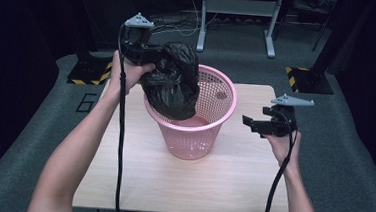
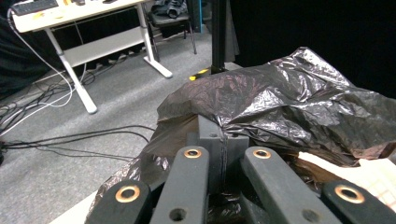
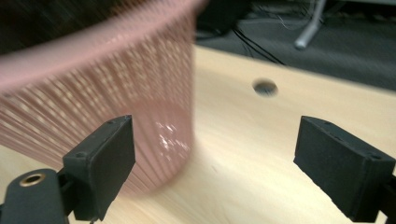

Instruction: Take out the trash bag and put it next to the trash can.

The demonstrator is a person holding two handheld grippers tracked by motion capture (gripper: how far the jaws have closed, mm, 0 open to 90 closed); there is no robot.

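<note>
Lining the pink basket (image 1: 193, 121) on the worktop (image 1: 241, 175): black bag (image 1: 174, 80) hanging over its rim, pinched tight in left hand-held gripper (image 1: 152, 53). Right hand-held gripper (image 1: 247, 122) wide open, empty, beside basket. Next, probably: catching the bag's free edge and spreading it.

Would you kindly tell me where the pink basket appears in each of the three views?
High view: pink basket at centre, on the table.
Left gripper view: not in it.
Right gripper view: blurred, upper left, behind one jaw.
Shared landmark: the table's pale wood.
</note>
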